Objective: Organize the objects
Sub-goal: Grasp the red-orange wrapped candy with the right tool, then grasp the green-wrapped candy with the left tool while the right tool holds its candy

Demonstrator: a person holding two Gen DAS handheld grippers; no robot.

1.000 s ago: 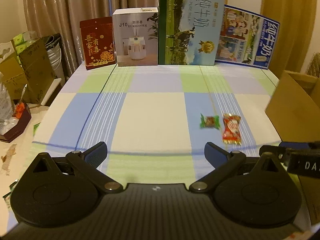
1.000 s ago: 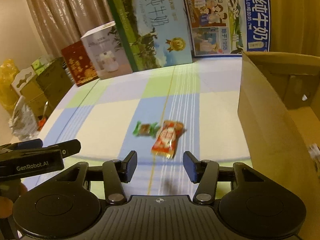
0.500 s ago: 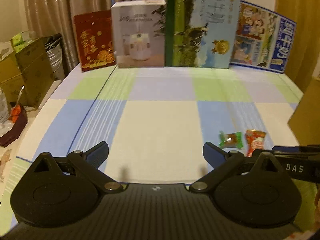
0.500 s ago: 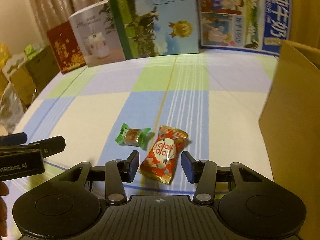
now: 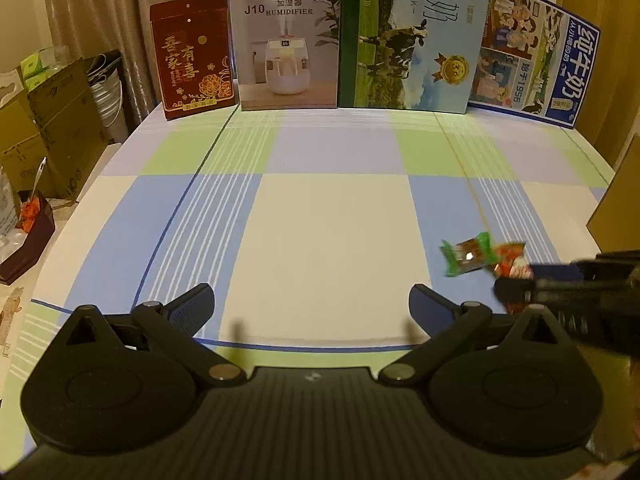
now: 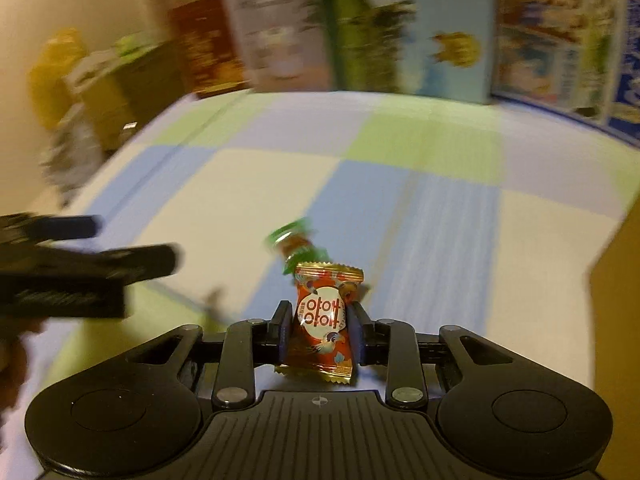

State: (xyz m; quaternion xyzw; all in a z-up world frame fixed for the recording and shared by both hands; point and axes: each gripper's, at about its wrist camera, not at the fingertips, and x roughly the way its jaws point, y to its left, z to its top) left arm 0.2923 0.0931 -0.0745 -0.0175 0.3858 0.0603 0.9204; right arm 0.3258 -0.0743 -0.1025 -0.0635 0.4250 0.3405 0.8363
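Checked tablecloth [image 5: 328, 240] under spread left fingers [image 5: 192, 308]; right fingers [image 6: 354, 332] pinch red packet [image 6: 322, 320].

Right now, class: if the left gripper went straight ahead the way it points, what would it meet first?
The left gripper, jaws open, faces bare checked tablecloth; the way looks free until the humidifier box at the far edge, though depth is uncertain.

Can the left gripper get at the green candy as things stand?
Probably yes: left gripper is open and empty, with bare cloth up to the green candy. The right gripper, shut on the red packet, crowds its far side.
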